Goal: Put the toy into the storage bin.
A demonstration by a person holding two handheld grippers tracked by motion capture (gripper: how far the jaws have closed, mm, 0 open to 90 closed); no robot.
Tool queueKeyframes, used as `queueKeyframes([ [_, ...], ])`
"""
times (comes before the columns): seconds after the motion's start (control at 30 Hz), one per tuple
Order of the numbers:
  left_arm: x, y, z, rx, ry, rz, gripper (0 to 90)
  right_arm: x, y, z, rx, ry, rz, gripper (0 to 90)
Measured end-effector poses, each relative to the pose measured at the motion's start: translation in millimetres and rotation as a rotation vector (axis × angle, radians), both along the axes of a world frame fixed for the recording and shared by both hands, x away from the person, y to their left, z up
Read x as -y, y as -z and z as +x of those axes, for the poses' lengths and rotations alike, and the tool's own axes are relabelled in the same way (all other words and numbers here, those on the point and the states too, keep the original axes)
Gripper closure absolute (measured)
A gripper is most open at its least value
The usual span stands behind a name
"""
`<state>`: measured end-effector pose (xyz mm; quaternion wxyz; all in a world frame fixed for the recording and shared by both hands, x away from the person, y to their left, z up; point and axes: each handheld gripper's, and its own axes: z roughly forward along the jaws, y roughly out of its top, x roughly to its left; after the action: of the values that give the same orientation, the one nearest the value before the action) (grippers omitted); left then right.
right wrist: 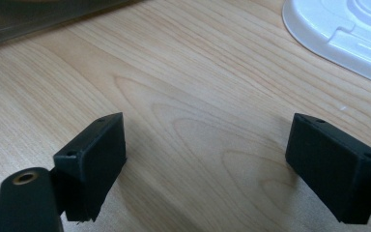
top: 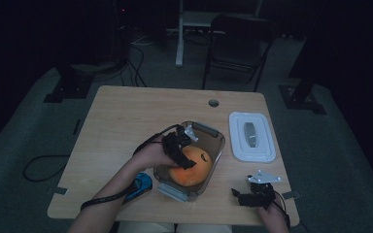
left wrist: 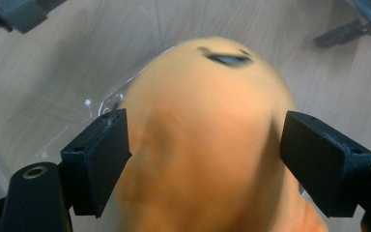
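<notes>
Right tongs (top: 246,195): nearest the camera, low over the front right corner of the tabletop (top: 126,126); spread wide, nothing between the jaws, bare wood grain below them in the right gripper view.
Left tongs (top: 183,154): reach into the clear container (top: 212,160); jaws stand on either side of the orange toy (top: 192,170). Left pad appears to touch it; right pad sits at its edge, contact there not certain.
Orange toy: inside the clear container, toward its near end; rounded, with a small dark mark on top. Blurred in the left gripper view (left wrist: 207,145), lower part cut off by the frame.
Clear container: mid-tabletop, slightly right of centre, angled; grey latch at each end. Near wall hard to read through the dim light.
White lid (top: 251,136): lies flat right of the container, apart from it, close to the right edge of the tabletop; one corner shows in the right gripper view (right wrist: 348,34).
Blue object (top: 140,186): just left of the container's near end, partly hidden under the left forearm; kind cannot be told.
Open room: left half of the tabletop bare; narrow strip between container and lid; bare patch ahead of the right tongs.
Surroundings: dark; a folding chair (top: 238,43) beyond the far edge, details lost.
</notes>
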<state>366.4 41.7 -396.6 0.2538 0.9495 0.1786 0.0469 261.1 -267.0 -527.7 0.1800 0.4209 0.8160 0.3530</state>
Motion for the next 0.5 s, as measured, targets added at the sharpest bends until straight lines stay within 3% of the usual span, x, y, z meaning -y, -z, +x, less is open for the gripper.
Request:
queueKeyframes([
  [0.5, -31.2, -11.0, -18.5, 0.015, -0.039, -0.051, 19.6, -0.1, 0.0, 0.0, 0.001, 0.0, 0.0, 13.8],
])
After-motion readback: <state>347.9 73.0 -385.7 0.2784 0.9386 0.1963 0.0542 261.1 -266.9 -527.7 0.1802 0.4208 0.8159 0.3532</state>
